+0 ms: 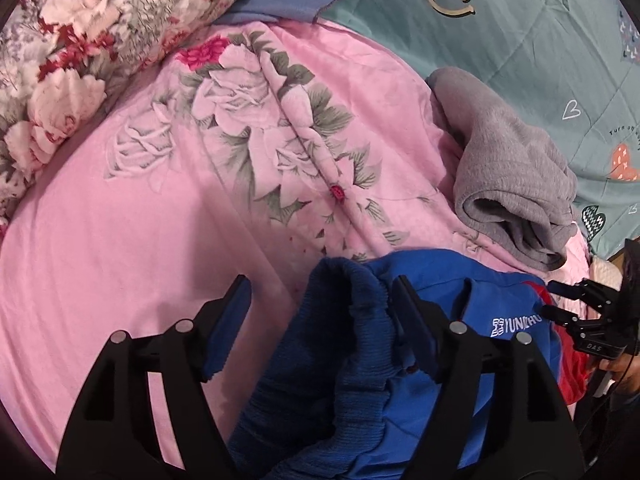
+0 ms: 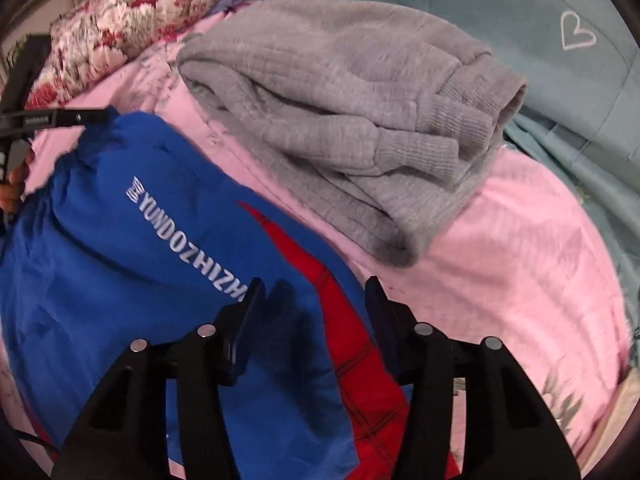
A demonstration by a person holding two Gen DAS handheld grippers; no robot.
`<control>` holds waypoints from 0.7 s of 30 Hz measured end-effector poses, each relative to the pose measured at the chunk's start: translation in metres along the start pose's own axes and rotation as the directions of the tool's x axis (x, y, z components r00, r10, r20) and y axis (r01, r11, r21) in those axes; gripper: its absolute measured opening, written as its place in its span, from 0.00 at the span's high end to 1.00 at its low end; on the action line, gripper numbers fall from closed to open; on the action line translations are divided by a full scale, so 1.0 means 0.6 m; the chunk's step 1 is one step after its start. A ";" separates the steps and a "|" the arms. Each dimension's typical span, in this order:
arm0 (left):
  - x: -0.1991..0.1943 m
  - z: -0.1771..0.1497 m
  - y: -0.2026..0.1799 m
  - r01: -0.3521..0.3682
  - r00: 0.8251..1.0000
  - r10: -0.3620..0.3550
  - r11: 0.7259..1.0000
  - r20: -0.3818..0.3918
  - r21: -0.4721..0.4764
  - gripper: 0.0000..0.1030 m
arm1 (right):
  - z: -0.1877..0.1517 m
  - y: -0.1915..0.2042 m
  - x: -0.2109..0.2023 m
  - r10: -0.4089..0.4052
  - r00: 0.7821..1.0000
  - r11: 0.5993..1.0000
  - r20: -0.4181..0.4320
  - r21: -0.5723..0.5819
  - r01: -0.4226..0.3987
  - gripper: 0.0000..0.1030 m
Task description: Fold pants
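Note:
Blue pants [image 1: 472,364] with white lettering and a red panel lie bunched on the pink floral bedcover [image 1: 140,240]. Their dark blue ribbed cuffs [image 1: 348,320] sit between the fingers of my left gripper [image 1: 320,292], which is open around them. In the right wrist view the pants [image 2: 120,260] spread out flat, and my right gripper [image 2: 316,296] is open just above the red panel [image 2: 352,344]. The right gripper also shows at the right edge of the left wrist view [image 1: 576,304].
A folded grey knit garment [image 1: 516,184] lies on the bedcover beyond the pants; it also shows in the right wrist view [image 2: 352,120]. A red floral pillow [image 1: 80,52] lies at the far left. A teal quilt [image 1: 540,40] covers the far right.

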State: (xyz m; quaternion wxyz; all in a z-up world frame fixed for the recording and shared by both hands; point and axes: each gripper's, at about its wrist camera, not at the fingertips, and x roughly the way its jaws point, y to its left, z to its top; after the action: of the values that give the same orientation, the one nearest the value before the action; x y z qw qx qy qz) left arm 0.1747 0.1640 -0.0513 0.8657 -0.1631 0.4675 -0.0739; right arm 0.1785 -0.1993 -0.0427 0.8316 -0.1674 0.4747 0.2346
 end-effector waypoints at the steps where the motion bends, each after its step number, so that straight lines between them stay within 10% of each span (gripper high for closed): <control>1: 0.005 0.001 -0.004 0.005 1.000 -0.005 1.000 -0.011 0.002 0.31 | -0.001 -0.008 0.003 0.033 0.999 0.999 -0.001 0.031 -0.033 0.49; 6: 0.011 0.001 -0.029 -0.030 1.000 0.030 0.998 0.006 0.054 0.36 | -0.009 -0.022 0.020 0.068 0.997 0.997 -0.026 0.037 -0.067 0.49; 9: 0.014 0.001 -0.031 0.013 1.000 -0.012 0.998 -0.017 0.062 0.69 | -0.031 -0.032 0.011 0.104 0.994 0.994 -0.015 0.038 -0.103 0.50; 13: 0.001 -0.005 -0.051 0.007 1.000 -0.010 0.992 0.022 0.128 0.86 | -0.034 -0.055 0.016 0.076 0.997 0.995 -0.003 0.069 -0.076 0.89; 16: -0.016 -0.004 -0.057 0.024 0.999 -0.030 0.988 0.042 0.150 0.87 | -0.043 -0.054 0.005 0.066 0.998 0.997 0.005 0.047 -0.066 0.95; 19: -0.032 -0.004 -0.055 0.031 0.997 -0.040 0.988 0.059 0.153 0.87 | -0.041 -0.043 -0.007 0.080 0.997 0.997 0.005 0.023 -0.080 0.92; 21: -0.047 -0.005 -0.048 0.052 0.995 -0.064 0.988 0.079 0.145 0.88 | -0.039 -0.047 -0.017 0.089 0.996 0.996 0.009 0.026 -0.089 0.58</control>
State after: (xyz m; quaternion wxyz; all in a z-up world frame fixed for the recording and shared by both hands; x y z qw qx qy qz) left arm 0.1573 0.1441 -0.0208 0.8914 -0.1171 0.4194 -0.1255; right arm 0.1730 -0.2371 -0.0441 0.8242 -0.1342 0.4816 0.2660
